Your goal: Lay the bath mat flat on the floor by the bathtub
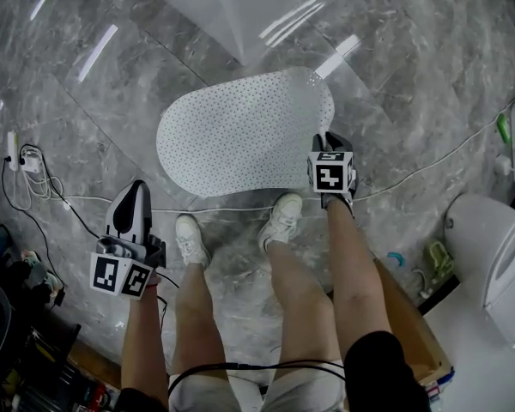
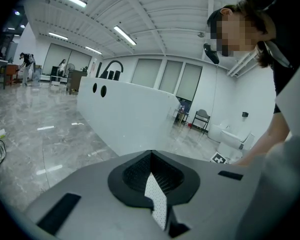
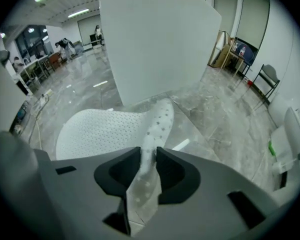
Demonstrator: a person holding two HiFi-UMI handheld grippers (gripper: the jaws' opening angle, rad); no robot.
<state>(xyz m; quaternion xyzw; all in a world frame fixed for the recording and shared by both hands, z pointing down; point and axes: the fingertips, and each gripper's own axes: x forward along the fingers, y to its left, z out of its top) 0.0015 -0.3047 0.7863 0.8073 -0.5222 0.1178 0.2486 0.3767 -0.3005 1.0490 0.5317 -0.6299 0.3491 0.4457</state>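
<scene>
The white perforated bath mat (image 1: 240, 131) lies mostly flat on the grey marble floor in front of the white bathtub (image 1: 240, 7). My right gripper (image 1: 327, 138) is shut on the mat's near right edge. In the right gripper view that edge (image 3: 157, 121) rises off the floor and runs between the jaws (image 3: 148, 151). My left gripper (image 1: 137, 187) hovers to the left of the mat, apart from it. Its jaws meet at the tips (image 2: 150, 154) and point toward the bathtub (image 2: 125, 119). A thin white dotted sliver (image 2: 157, 204) shows in the gap behind the tips; what it is cannot be told.
My white shoes (image 1: 189, 239) stand just short of the mat's near edge. A cable (image 1: 412, 170) crosses the floor to the right. A power strip with cords (image 1: 17, 157) lies left. A toilet (image 1: 498, 264) stands right, and a wooden box (image 1: 416, 333) is beside my right leg.
</scene>
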